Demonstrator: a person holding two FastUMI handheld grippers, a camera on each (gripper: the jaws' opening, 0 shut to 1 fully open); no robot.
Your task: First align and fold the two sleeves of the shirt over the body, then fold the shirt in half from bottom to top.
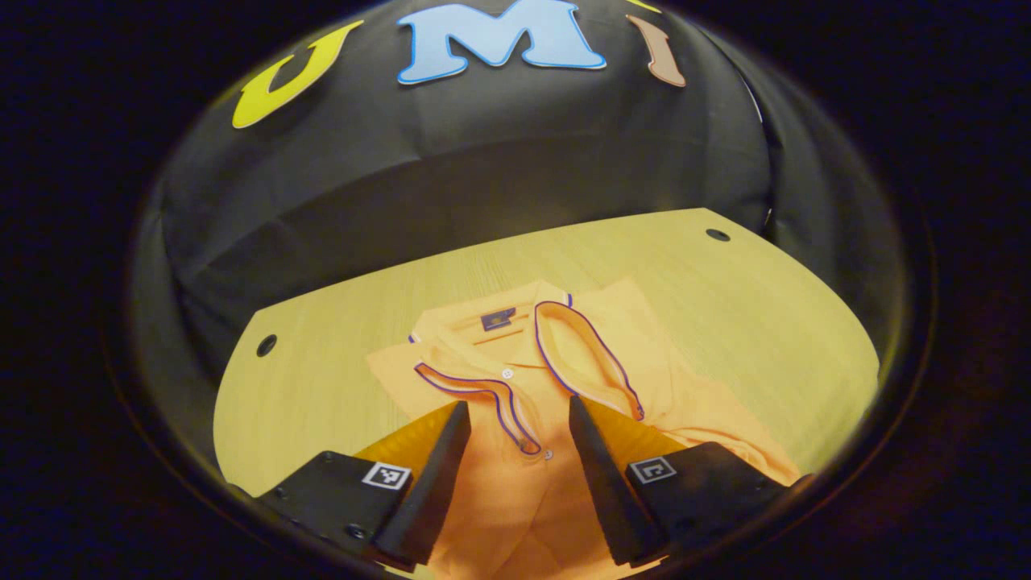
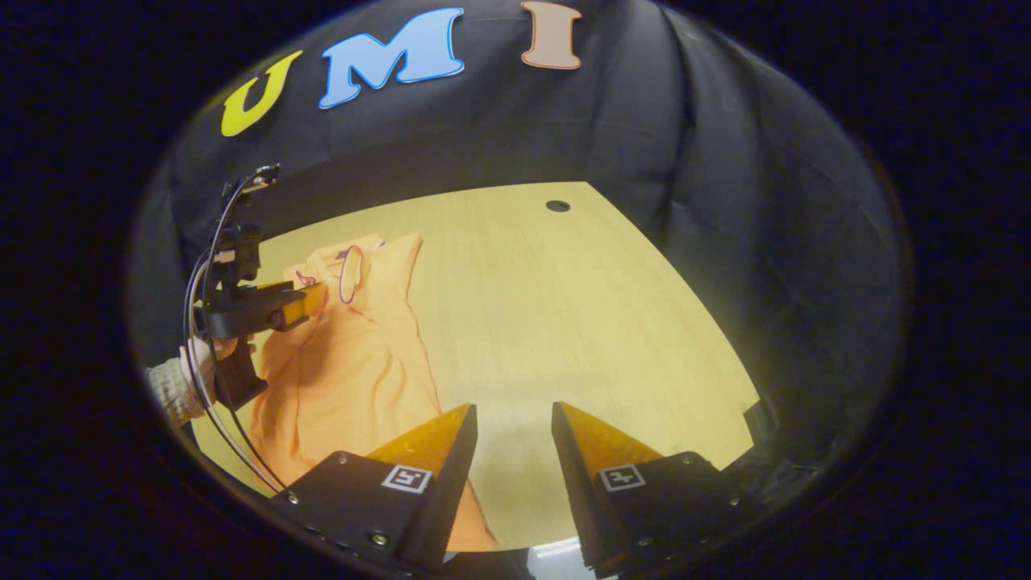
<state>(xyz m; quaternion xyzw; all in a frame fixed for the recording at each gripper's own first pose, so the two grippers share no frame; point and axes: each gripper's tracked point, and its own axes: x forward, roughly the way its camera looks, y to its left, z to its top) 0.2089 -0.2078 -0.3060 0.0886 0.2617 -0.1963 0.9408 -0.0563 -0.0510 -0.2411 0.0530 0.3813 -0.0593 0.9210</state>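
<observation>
Pale wooden table [image 1: 749,322] under black cloth walls. The left gripper [image 1: 519,411] hangs spread over the orange shirt [image 1: 515,483], fingers either side of its button placket below the collar; the neck label [image 1: 498,319] is too small to read. The right gripper [image 2: 514,415], also spread, sits over bare table beside the shirt's edge. A hand [image 2: 201,354] holds the left gripper.

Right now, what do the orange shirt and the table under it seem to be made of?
The shirt looks like a soft matte knit, perhaps cotton: it creases and drapes limply, with a buttoned collar. The table looks like pale wood or wood-look laminate: fine straight grain lines and a smooth, faintly shiny surface.
</observation>
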